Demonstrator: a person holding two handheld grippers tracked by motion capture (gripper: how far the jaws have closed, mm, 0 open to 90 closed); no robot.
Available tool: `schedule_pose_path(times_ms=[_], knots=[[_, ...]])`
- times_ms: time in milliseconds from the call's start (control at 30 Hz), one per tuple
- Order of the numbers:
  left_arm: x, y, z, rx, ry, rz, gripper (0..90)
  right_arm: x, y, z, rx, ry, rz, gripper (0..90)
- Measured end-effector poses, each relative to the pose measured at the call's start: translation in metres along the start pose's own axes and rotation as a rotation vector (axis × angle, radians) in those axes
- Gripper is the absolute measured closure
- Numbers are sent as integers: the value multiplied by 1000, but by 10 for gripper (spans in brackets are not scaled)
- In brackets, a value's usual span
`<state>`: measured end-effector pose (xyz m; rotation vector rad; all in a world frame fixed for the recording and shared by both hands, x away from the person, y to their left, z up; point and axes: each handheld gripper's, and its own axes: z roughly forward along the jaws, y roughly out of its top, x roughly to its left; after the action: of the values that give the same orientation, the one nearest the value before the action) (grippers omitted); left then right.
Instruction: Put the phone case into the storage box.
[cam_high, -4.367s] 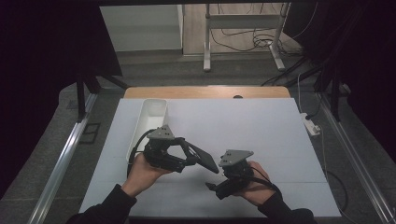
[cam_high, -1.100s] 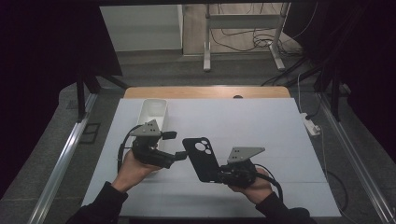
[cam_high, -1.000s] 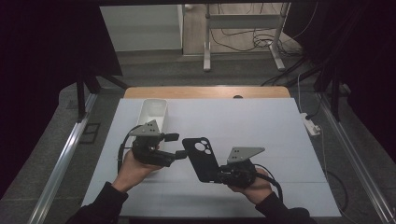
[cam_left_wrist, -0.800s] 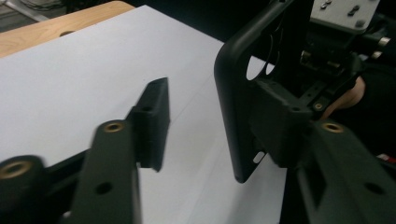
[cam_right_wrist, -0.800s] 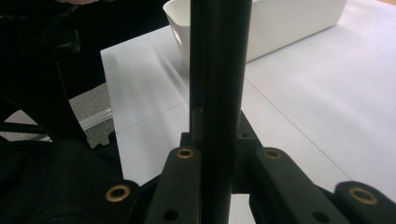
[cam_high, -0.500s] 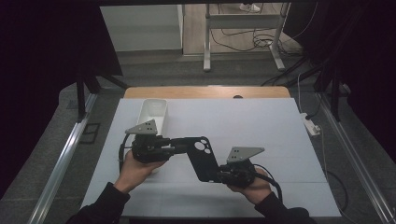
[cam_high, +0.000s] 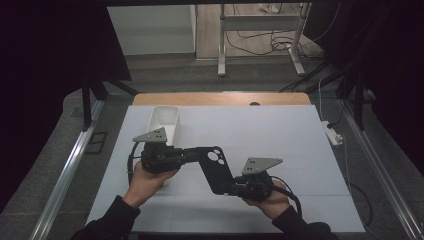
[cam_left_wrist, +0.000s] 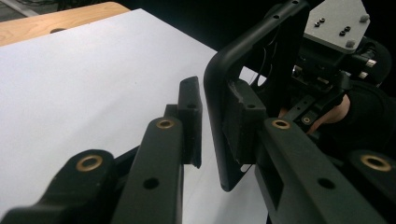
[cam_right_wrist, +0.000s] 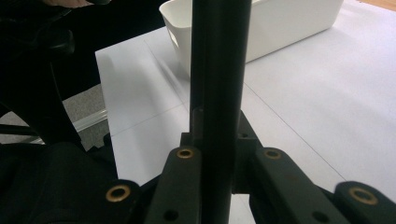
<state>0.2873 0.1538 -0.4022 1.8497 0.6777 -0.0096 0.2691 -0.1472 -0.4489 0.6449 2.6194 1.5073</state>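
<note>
Two tongs, one phone case (cam_high: 216, 169), one white bin (cam_high: 164, 121).

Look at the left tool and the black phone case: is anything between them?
Nothing visible. The left tool is open around the edge of the black phone case, which the right tool holds above the table.

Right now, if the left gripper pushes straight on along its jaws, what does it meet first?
The black phone case: its top edge already sits between the open jaws of the left gripper, touching one jaw. The right gripper clamps its lower end.
</note>
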Motion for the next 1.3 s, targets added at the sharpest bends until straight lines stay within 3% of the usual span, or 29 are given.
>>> schedule_pose_path(times_ms=[333, 667, 900, 1100, 1300], knots=[[2, -1, 0, -21, -41, -57, 832, 0, 0, 1, 12, -18, -2, 842], [-2, 0, 0, -23, -26, -34, 841, 0, 0, 3, 25, -53, -10, 818], [-7, 2, 0, -16, 9, -1, 841, 1, 1, 7, 34, -90, -21, 634], [-7, 4, -3, -12, 35, 11, 841, 4, 3, 9, 50, -109, -46, 393], [-7, 6, -7, 5, 68, 32, 840, 7, 1, 8, 74, -109, -59, 271]])
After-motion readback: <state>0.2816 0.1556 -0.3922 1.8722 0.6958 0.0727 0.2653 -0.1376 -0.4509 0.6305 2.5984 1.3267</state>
